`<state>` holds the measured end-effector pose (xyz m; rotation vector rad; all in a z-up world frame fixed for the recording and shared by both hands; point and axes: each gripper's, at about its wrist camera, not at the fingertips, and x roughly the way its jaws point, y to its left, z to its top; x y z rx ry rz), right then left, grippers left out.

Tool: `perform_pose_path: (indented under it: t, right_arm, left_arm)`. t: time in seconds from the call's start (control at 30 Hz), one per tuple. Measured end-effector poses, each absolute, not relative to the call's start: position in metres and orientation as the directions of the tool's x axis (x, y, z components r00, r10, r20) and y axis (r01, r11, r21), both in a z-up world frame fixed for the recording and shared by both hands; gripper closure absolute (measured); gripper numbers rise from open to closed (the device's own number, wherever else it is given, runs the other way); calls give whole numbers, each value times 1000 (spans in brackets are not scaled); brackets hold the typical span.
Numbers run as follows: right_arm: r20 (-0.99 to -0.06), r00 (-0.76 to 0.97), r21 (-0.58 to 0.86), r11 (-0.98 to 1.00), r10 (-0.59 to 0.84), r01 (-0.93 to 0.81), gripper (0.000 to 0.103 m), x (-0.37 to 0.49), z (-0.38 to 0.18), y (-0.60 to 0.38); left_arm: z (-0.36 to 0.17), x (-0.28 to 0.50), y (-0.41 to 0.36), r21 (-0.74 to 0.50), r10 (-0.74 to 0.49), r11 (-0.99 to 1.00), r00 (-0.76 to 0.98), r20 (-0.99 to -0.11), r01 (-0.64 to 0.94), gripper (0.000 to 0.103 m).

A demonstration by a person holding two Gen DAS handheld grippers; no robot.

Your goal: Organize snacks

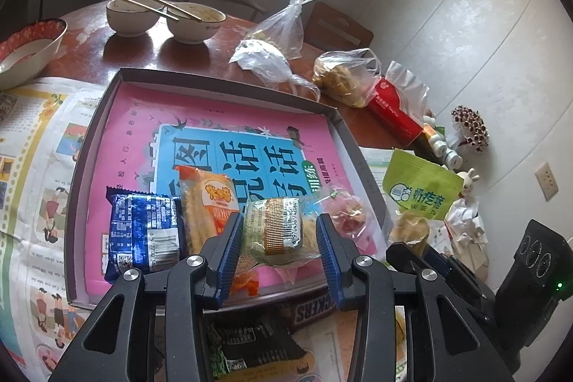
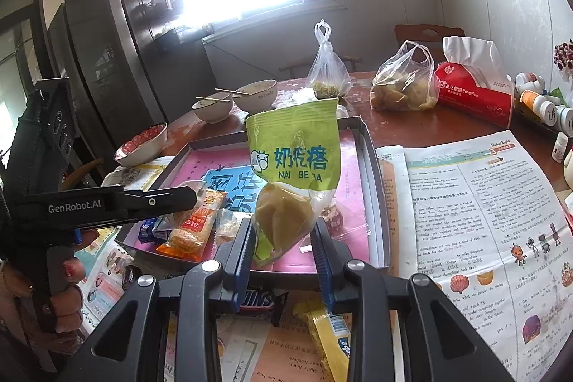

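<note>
My left gripper is shut on a small clear-wrapped snack with a green label and a barcode; the blue pads press on both its sides over the near end of the grey tray. Inside the tray, on a pink book, lie a blue packet, an orange packet and a red sweet in clear wrap. My right gripper is shut on the lower end of a green bag with tan contents, held upright over the tray's near right corner. The left gripper reaches in from the left.
A Snickers bar, a yellow packet and a dark packet lie on newspaper in front of the tray. Beyond it stand bowls with chopsticks, tied plastic bags and a red tissue box. A hand holds the left gripper's handle.
</note>
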<state>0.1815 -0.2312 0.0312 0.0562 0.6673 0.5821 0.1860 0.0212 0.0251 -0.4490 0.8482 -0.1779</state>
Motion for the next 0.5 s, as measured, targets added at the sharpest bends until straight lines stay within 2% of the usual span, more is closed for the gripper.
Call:
perform_pose_path:
  t: [0.5]
  right_arm:
    - [-578,616,239,833,535,-500,71,192,27,-224]
  left_arm:
    - [19,198,13,-393,-281,919,651,-705,-30,60]
